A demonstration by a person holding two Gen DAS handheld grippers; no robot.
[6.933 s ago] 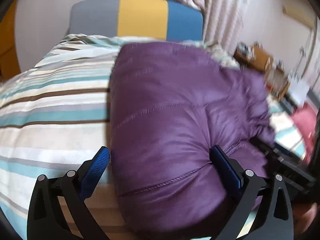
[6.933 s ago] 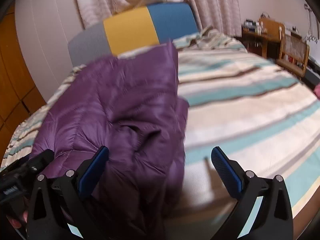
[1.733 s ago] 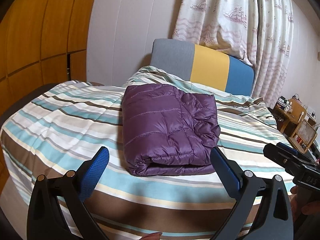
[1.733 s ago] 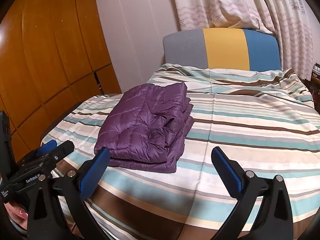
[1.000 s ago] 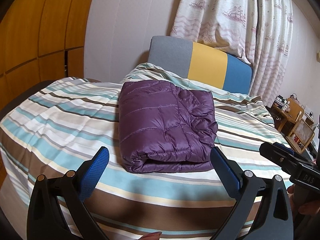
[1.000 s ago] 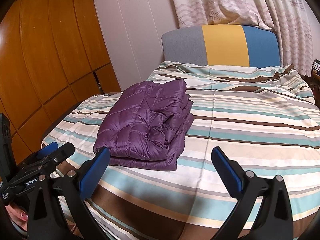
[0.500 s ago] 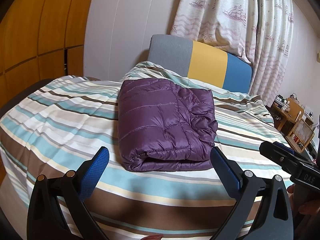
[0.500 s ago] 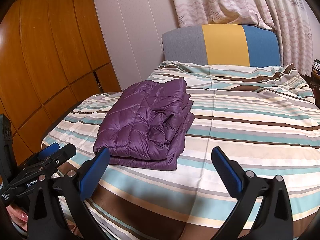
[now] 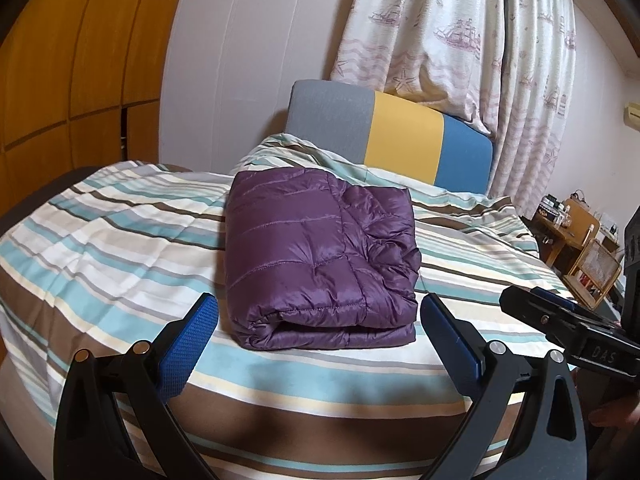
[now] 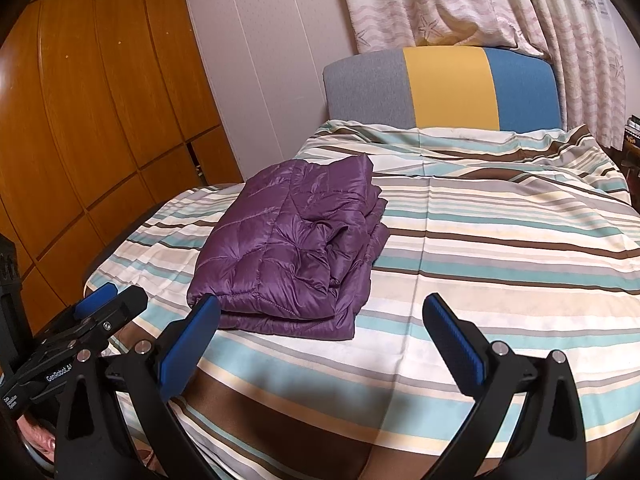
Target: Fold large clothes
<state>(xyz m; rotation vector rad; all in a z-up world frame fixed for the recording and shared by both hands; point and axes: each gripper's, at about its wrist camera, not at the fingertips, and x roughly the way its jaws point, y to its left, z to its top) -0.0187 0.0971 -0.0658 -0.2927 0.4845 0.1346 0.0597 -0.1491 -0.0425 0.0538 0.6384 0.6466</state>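
A purple quilted down jacket (image 9: 320,260) lies folded into a thick rectangle on the striped bed (image 9: 100,248). In the right wrist view the jacket (image 10: 296,248) sits left of centre. My left gripper (image 9: 318,320) is open, held back over the foot of the bed, apart from the jacket, nothing between its blue pads. My right gripper (image 10: 320,320) is open too and holds nothing, hovering above the striped cover (image 10: 500,264). Each gripper shows in the other's view: the right gripper (image 9: 568,324) at the right edge, the left gripper (image 10: 96,312) at the lower left.
A grey, yellow and blue headboard (image 9: 400,140) stands at the far end below patterned curtains (image 9: 460,40). Wooden wardrobe panels (image 10: 100,120) line the left side. A small wooden table and a chair (image 9: 576,236) with clutter stand to the right of the bed.
Both grippers have drawn back from the jacket, which was being handled up close and now lies folded and released. Over the last second the views barely shift.
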